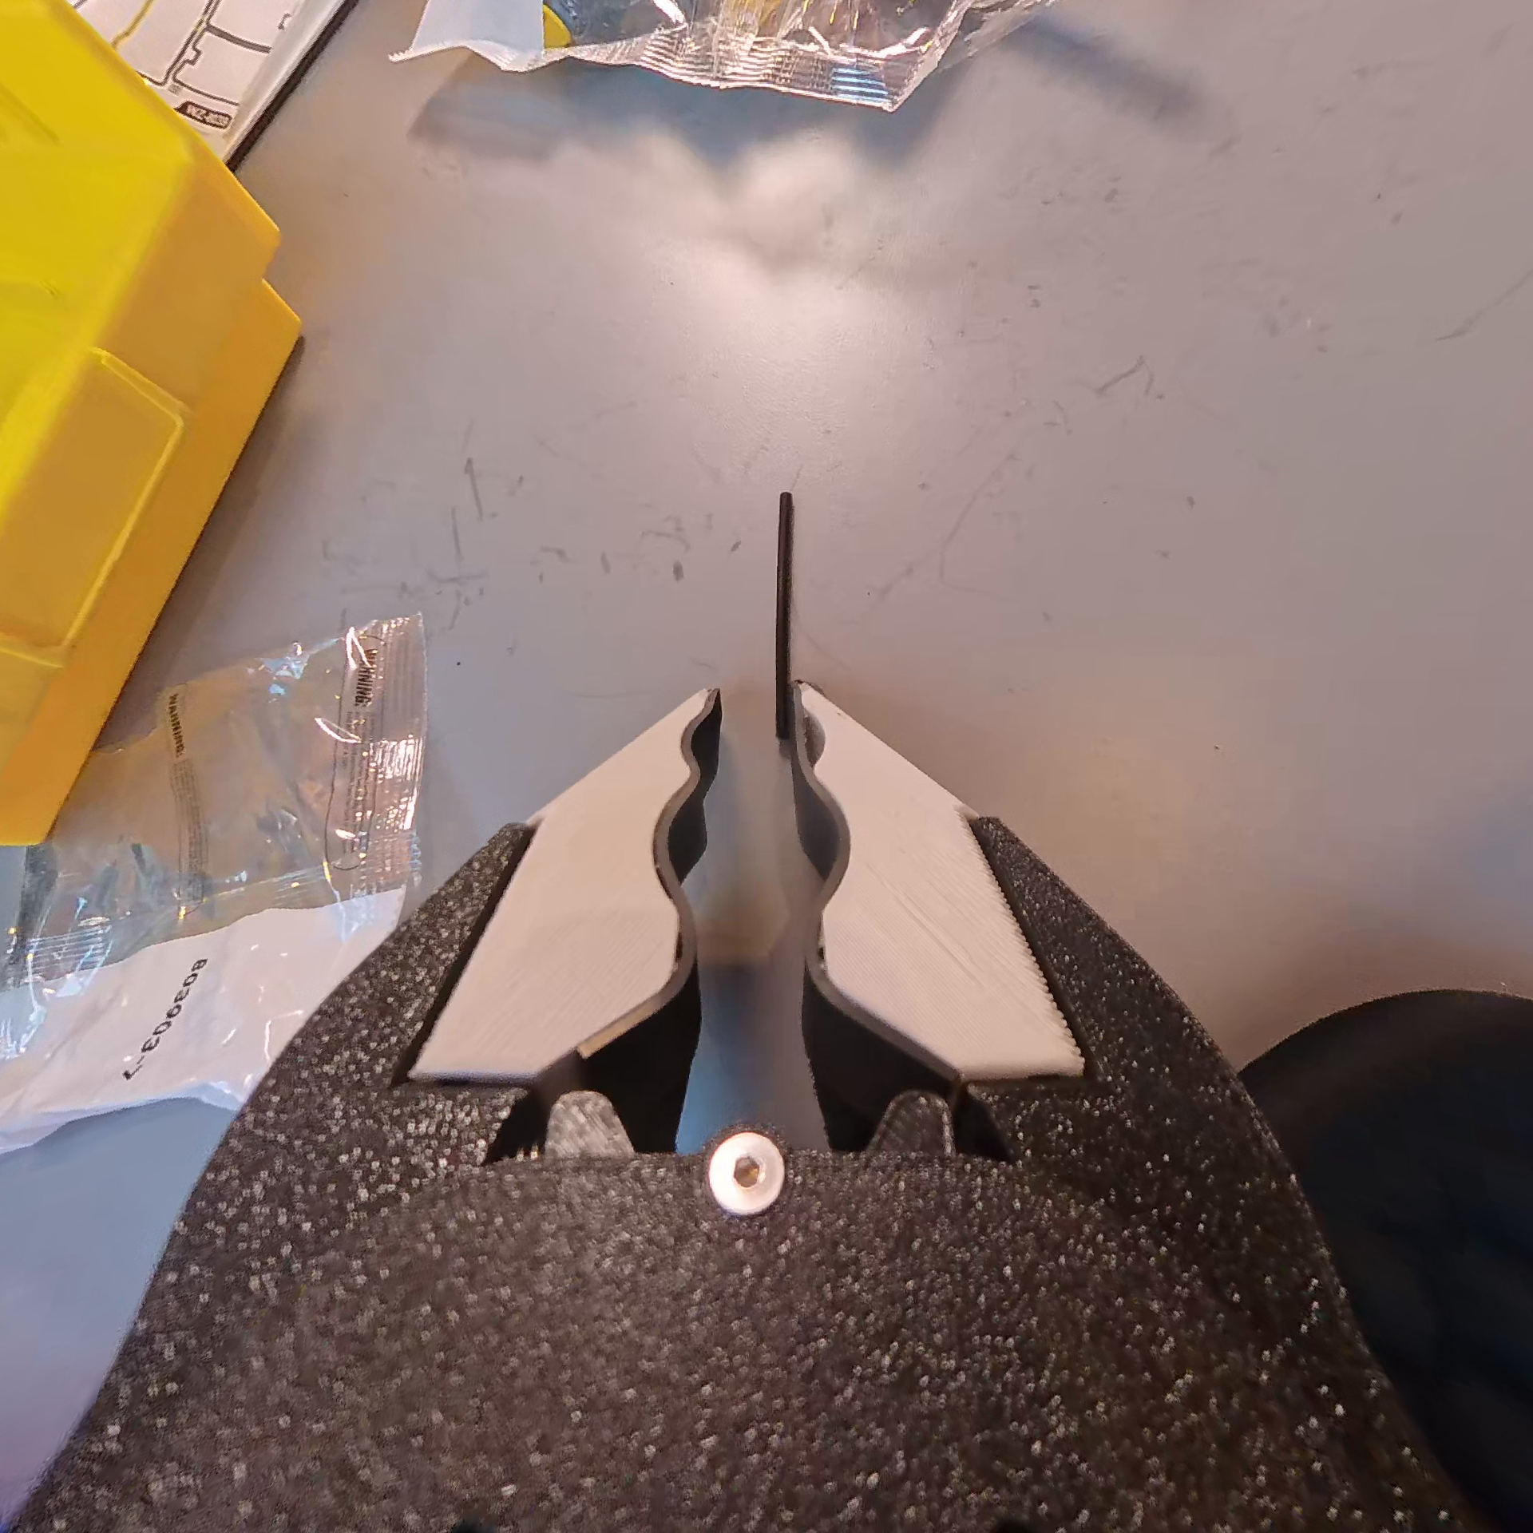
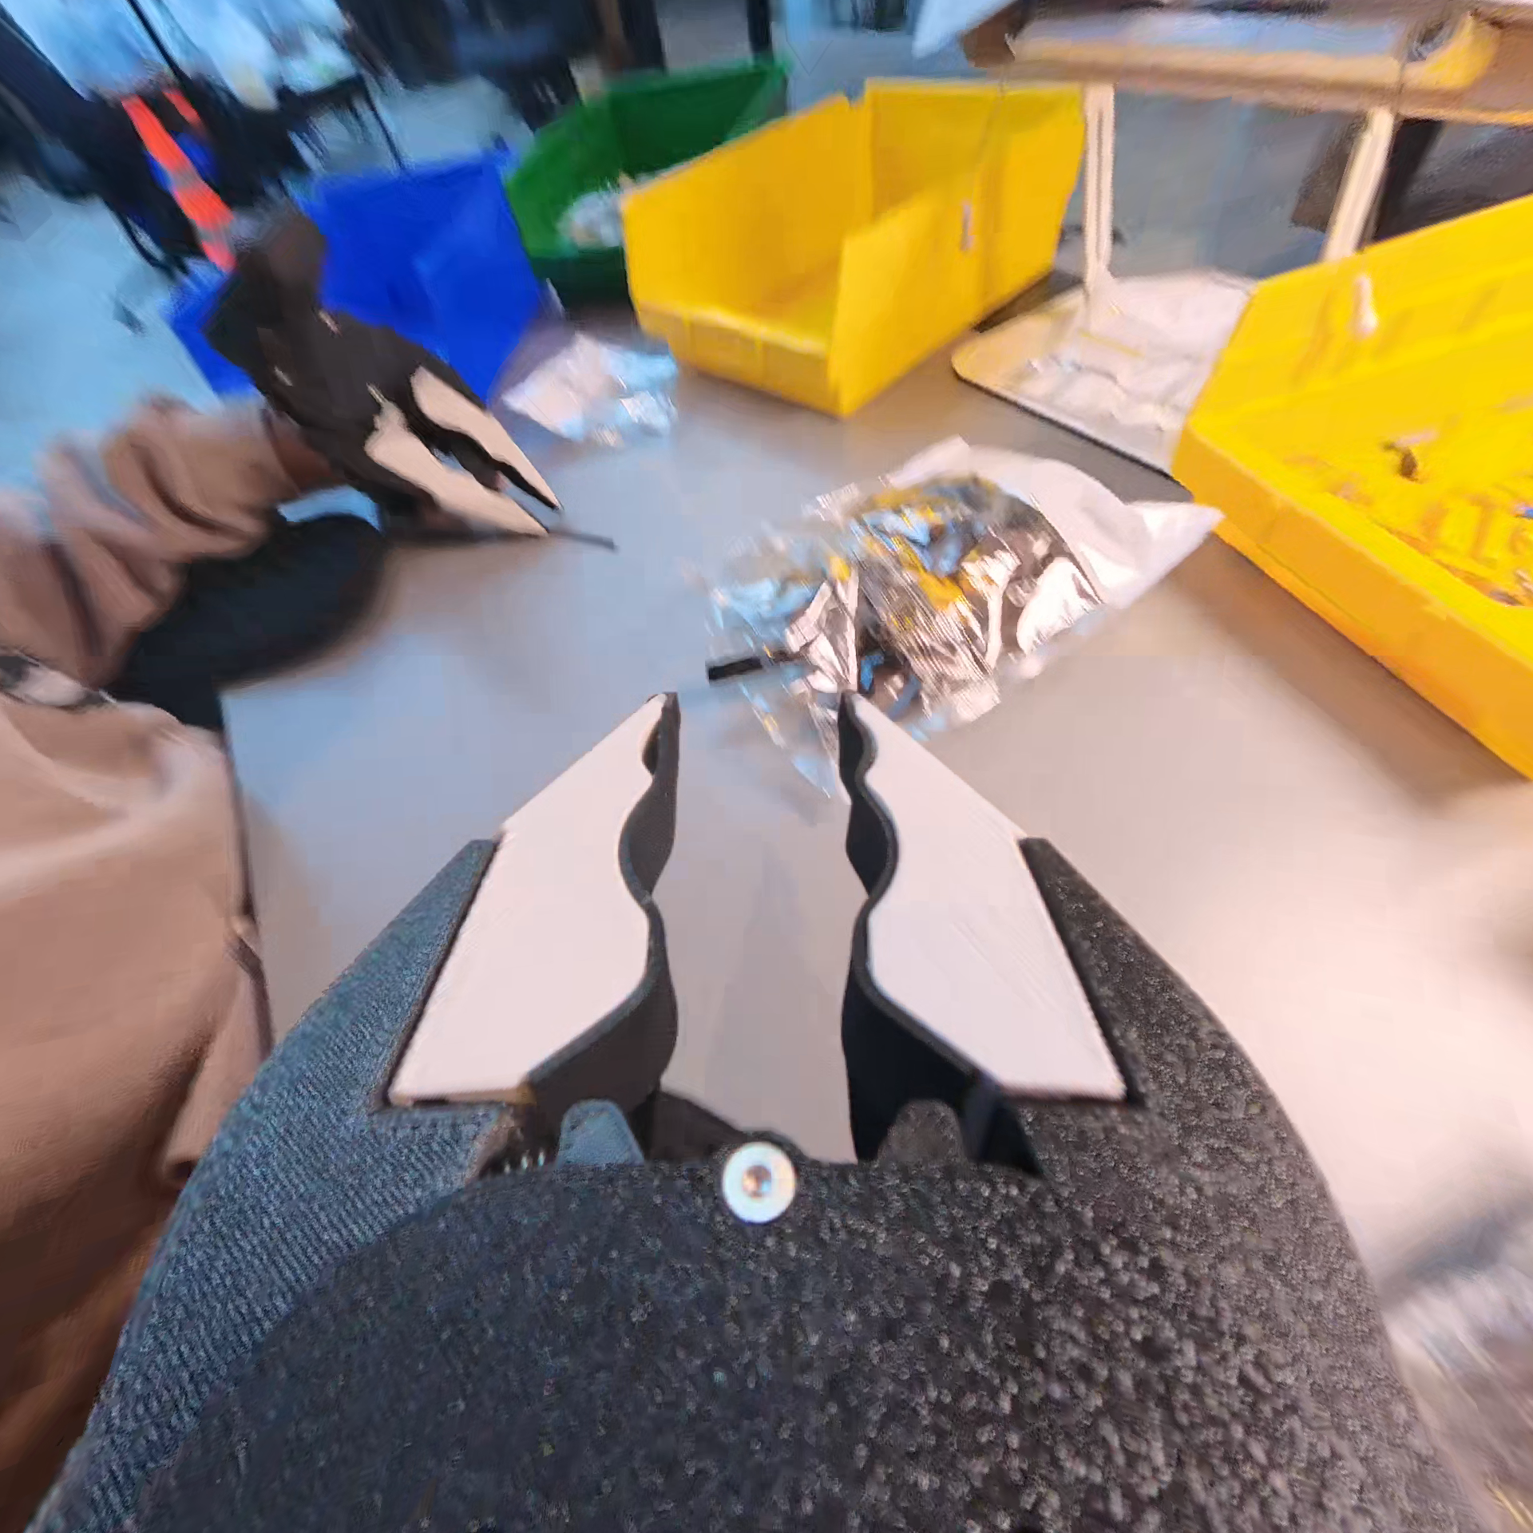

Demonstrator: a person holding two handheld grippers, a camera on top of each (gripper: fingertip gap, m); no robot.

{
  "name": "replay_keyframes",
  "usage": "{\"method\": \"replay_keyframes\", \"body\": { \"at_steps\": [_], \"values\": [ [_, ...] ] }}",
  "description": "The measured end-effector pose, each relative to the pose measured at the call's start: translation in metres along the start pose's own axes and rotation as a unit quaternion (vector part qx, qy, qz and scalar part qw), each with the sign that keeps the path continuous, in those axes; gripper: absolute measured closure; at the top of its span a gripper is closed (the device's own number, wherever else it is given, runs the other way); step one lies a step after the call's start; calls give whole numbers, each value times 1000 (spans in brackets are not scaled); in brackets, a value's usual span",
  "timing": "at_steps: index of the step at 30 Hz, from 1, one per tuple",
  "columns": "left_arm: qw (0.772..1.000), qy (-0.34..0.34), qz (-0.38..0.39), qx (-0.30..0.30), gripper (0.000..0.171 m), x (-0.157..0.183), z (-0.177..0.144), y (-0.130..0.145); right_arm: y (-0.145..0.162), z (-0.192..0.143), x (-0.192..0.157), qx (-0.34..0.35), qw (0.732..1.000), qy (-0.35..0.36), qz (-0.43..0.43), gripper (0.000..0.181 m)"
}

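The scuffed grey tabletop carries everything, and I place the rest by the crinkled clear plastic bag of yellow and black parts near its middle.

Just right of that bag, seen from the right wrist, stands a big yellow plastic bin. Behind the bag is a second, open-fronted yellow plastic bin, and farther back and to the left are a green plastic bin and a blue plastic bin. A person's brown sleeve fills the near left, well apart from the bag.

The left hand-held gripper is black with pale fingers and sits low over the tabletop, left of the bag and pointing toward it. Only a narrow slit shows between its fingers. A thin straight black rod juts forward from the tips, lying against the inner face of the right-hand finger. I cannot tell whether it is truly clamped, and something so slender would likely pivot in a light grip.

The right hand-held gripper hangs spread and empty just short of the bag, touching nothing. A short black stub pokes from the bag's near-left edge.

A flatter clear plastic bag lies beside the left hand-held gripper.
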State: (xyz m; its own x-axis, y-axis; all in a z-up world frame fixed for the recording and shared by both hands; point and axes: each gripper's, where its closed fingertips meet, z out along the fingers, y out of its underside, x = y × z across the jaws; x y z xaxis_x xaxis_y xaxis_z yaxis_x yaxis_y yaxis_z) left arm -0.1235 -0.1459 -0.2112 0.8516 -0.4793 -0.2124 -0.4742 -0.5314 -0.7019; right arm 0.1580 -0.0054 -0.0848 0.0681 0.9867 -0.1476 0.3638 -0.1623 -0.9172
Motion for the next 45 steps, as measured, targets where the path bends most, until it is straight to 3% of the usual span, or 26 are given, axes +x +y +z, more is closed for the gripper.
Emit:
{"method": "replay_keyframes", "body": {
  "at_steps": [5, 13, 18, 24, 27, 31, 35, 45],
  "values": [
    [999, 10, -34, -11, 161, 0, -3, 5, -37, 51, -32, 72, 987, -132, 61, 143],
    [999, 20, -39, -27, 171, 0, -6, 8, -53, 118, -72, 55, 971, -231, 22, 144],
    [999, 39, -20, -7, 171, 9, -5, -1, -30, 156, -92, -6, 972, -214, -98, 144],
    [998, 57, -8, 28, 171, 15, -9, -18, 18, 193, -109, -99, 952, -190, -219, 144],
    [1000, 23, -9, 14, 171, -2, -12, -11, 30, 203, -114, -128, 943, -193, -237, 144],
    [997, 55, -51, -16, 162, -6, -9, 9, 33, 209, -118, -137, 938, -199, -248, 144],
    [993, 101, -54, 16, 161, 6, -8, -4, 32, 209, -118, -134, 940, -202, -241, 144],
    [992, 125, 13, -23, 171, 17, 1, -4, 33, 195, -113, -134, 942, -194, -238, 146]
  ]
}}
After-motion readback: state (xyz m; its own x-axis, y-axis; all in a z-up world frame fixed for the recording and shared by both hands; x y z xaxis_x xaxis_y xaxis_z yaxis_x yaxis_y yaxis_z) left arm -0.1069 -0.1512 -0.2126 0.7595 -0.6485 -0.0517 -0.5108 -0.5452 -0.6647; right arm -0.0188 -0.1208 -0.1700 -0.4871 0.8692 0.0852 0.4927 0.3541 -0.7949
